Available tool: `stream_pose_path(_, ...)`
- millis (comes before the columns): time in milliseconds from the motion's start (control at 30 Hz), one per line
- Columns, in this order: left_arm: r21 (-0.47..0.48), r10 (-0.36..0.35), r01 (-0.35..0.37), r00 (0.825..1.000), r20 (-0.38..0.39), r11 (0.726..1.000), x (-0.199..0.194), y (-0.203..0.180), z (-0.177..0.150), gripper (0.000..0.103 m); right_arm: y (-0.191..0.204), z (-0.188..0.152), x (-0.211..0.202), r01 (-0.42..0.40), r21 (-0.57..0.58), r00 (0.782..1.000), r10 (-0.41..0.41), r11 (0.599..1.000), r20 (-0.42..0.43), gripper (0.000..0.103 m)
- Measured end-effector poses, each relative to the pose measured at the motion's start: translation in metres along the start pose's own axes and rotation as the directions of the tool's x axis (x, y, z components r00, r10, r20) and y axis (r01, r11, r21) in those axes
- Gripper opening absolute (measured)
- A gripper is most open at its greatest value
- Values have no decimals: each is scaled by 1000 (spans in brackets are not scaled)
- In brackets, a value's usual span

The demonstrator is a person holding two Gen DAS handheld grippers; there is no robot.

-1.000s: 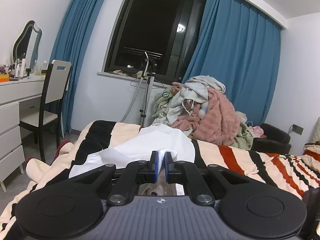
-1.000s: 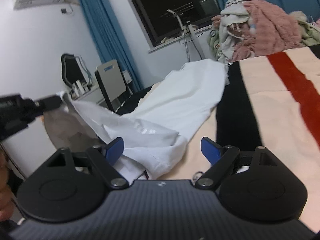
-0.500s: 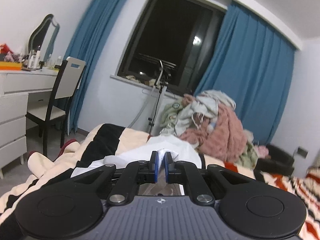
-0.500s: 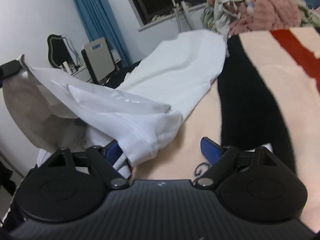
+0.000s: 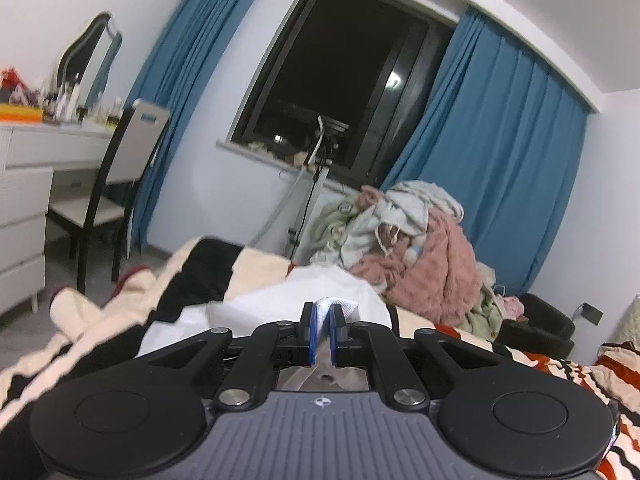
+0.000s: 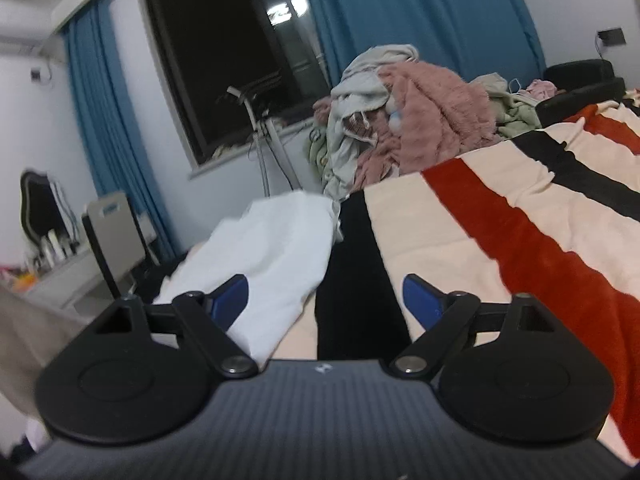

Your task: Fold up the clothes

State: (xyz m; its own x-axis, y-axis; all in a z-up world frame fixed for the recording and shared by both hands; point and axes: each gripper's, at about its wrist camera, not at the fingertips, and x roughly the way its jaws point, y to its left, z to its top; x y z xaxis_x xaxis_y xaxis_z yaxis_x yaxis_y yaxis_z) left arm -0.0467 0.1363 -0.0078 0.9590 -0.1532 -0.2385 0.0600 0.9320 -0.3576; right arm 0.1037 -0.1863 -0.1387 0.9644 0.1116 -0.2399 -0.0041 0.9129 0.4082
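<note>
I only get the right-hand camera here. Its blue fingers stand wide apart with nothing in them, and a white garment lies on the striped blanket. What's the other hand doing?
Observer: The left gripper is shut on a fold of the white garment, pinched between its blue fingers.
Operator: Is that the same garment I see on the bed?
Observer: It looks so; in the left view the white cloth runs from the fingers out over the striped blanket.
Operator: Anything on that side that I'm missing?
Observer: Yes, the white drawers under the dressing table, beside the chair.
</note>
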Motion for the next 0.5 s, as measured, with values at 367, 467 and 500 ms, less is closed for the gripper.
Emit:
stream_pose_path(367,45,17,-18,1000,8,999,-1,-14,-3,7,55,-40,-10,-319,-241,945,289,917,-151,85)
stream_pose_path(467,47,24,-24,1000,-1,999,2,-12,-5,7,70,-51,4,-285,-289,954,239,914,-183,85)
stream_pose_path(500,47,26,-26,1000,-5,999,2,-11,-5,7,64,-50,13,-244,-245,962,203,938,-183,85)
